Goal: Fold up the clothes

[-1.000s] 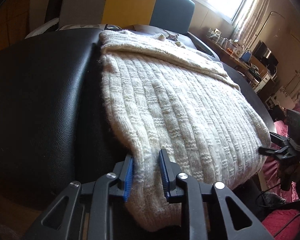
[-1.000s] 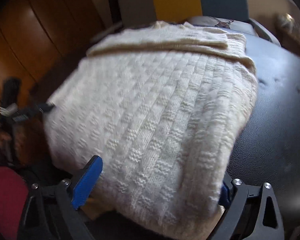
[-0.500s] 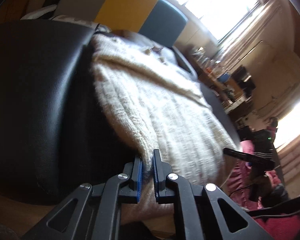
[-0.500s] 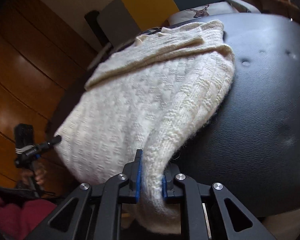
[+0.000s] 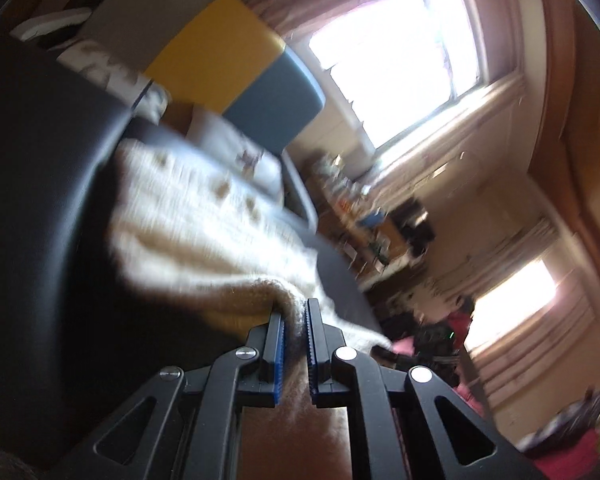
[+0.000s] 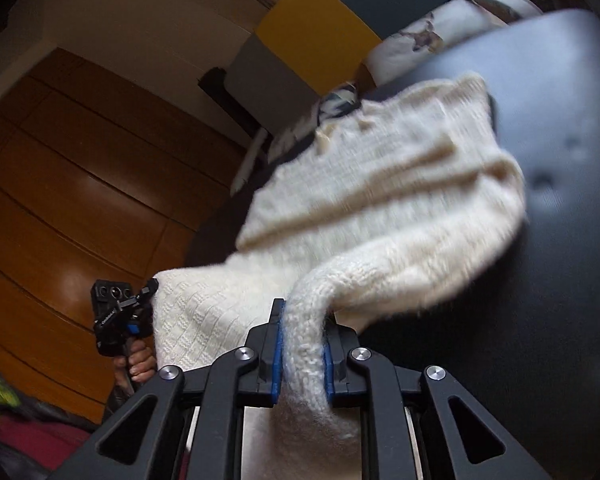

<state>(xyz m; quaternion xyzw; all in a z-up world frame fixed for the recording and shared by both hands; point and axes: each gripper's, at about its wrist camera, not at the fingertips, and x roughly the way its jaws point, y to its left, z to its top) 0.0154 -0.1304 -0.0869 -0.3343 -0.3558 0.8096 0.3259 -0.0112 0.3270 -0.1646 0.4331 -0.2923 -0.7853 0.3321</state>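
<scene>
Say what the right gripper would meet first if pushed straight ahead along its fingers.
The right gripper, already shut on the cream knit sweater, would first press into the sweater's lifted bulk, then probably the black padded surface beneath; depth is hard to judge.

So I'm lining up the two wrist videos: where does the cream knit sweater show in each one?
Left wrist: the sweater runs from centre-left down into the left gripper, blurred.
Right wrist: the sweater fills the centre and hangs between the right gripper pads.
Shared landmark: the yellow chair panel, beyond the sweater in both.
</scene>
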